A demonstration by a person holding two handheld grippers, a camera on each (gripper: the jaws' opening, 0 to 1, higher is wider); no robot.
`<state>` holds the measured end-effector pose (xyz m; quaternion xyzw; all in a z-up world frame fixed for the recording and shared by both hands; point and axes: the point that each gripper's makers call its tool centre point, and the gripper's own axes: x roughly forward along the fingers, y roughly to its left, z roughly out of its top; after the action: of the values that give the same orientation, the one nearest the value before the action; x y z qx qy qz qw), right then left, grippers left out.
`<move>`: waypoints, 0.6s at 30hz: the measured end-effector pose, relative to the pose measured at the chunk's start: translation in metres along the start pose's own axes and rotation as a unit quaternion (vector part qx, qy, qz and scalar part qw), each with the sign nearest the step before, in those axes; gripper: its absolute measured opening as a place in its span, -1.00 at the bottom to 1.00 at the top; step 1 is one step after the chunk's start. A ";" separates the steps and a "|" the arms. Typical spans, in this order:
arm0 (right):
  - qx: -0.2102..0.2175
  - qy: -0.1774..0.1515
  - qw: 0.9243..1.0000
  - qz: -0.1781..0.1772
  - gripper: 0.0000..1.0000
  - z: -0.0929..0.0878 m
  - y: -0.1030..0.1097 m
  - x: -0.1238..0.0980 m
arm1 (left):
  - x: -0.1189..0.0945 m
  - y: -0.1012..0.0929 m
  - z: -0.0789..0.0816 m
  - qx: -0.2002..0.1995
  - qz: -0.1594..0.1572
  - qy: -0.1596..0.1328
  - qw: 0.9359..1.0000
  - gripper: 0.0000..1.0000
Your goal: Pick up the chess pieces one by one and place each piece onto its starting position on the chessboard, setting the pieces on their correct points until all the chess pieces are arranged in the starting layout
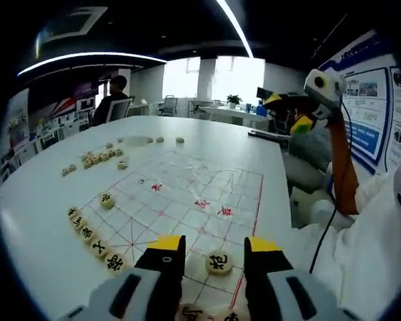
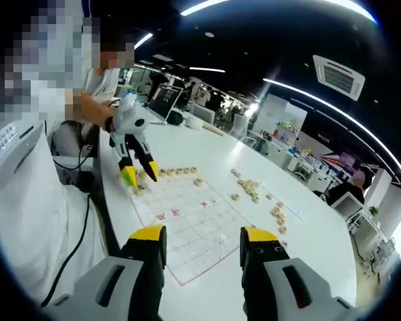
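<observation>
The paper chessboard [image 1: 187,194] with red lines lies flat on the white table. A round wooden piece [image 1: 218,262] with a black character sits on the board's near edge, between the yellow tips of my left gripper [image 1: 214,246], which stands open over it. Several placed pieces [image 1: 93,244] line the board's left edge. Loose pieces [image 1: 97,158] wait in a cluster beyond the board. My right gripper [image 2: 203,235] is open and holds nothing, raised above the board [image 2: 200,221]. The left gripper [image 2: 140,175] points down at the row of pieces [image 2: 177,172].
The right gripper [image 1: 287,112] hovers off the table's right side. A person in white [image 2: 33,200] stands close at the table edge [image 2: 113,194], with a black cable hanging. More loose pieces [image 2: 248,188] lie past the board. A seated person [image 1: 113,100] and desks are far behind.
</observation>
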<state>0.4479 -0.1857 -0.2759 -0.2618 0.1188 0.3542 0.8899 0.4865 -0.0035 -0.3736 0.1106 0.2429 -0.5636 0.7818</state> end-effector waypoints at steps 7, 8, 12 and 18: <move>-0.002 -0.001 1.000 0.001 -0.11 0.001 0.001 0.000 | -0.009 0.016 0.021 0.007 0.031 -0.031 0.999 -0.20; -0.002 0.000 1.000 0.001 -0.11 0.001 0.001 0.000 | -0.011 0.019 0.024 0.009 0.035 -0.031 0.999 -0.20; -0.001 0.000 1.000 0.000 -0.11 0.001 -0.001 0.000 | -0.014 0.027 0.037 0.012 0.045 -0.044 0.998 -0.14; 0.000 0.000 1.000 -0.001 -0.11 0.000 -0.001 -0.001 | -0.008 0.055 0.050 0.013 0.072 -0.048 0.996 -0.14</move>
<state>0.4483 -0.1867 -0.2748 -0.2619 0.1184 0.3537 0.8901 0.5488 -0.0010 -0.3321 0.1106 0.1898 -0.5137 0.8294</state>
